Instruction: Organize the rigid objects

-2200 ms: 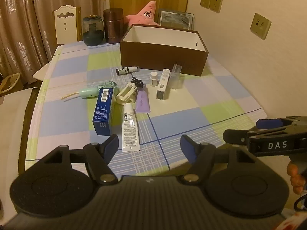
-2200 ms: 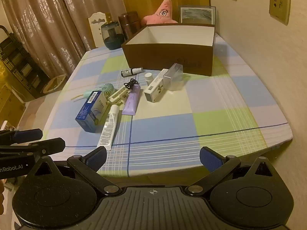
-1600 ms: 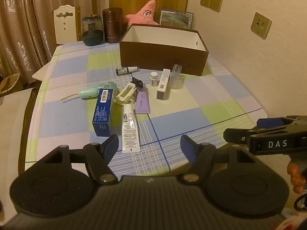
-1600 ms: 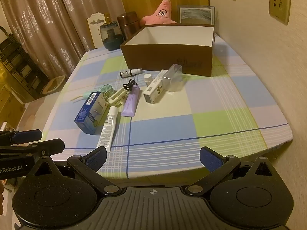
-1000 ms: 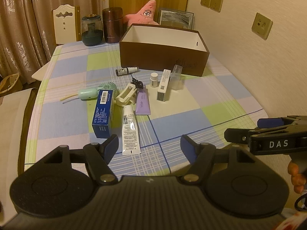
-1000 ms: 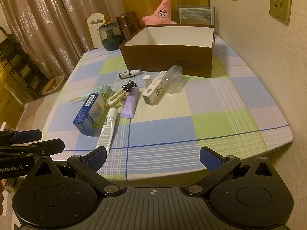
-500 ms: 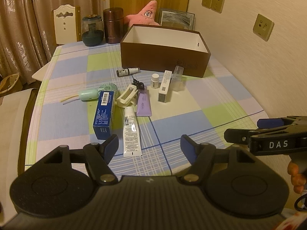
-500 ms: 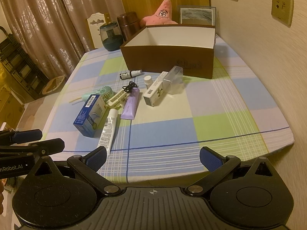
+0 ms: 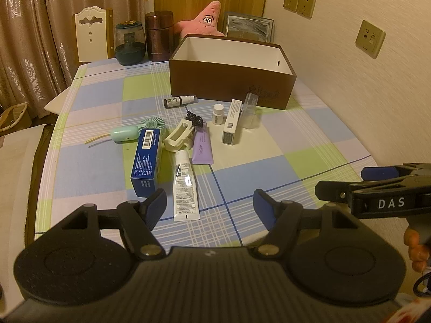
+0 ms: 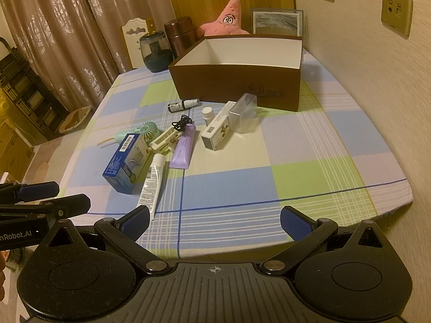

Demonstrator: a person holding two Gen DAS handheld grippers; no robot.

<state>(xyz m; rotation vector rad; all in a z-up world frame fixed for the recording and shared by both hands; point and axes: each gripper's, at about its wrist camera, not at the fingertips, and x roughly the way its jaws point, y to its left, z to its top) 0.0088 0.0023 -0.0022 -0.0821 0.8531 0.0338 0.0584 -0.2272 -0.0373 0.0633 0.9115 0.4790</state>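
Left gripper (image 9: 210, 204): fingers spread wide, holding nothing, poised above the near edge of the table (image 9: 296, 145). Right gripper (image 10: 215, 220): fingers likewise wide apart and empty, level with the near table edge. Checked cloth in blue, green and pale squares over the table. Scattered mid-table, well short of both grippers: a blue carton (image 9: 145, 158) lying flat, a white tube (image 9: 185, 185) just beside it, a lilac tube (image 9: 202, 146), a cream plastic clip (image 9: 179, 136), a mint hand fan (image 9: 134, 132), a tangled black cord (image 9: 194, 118), a small dark spray bottle (image 9: 179, 101), a little white pill bottle (image 9: 217, 113), a long white carton (image 9: 232, 121) and a clear plastic case (image 9: 249, 110) leaning by it. Behind them, an open brown cardboard box (image 9: 231, 80) with white inside.
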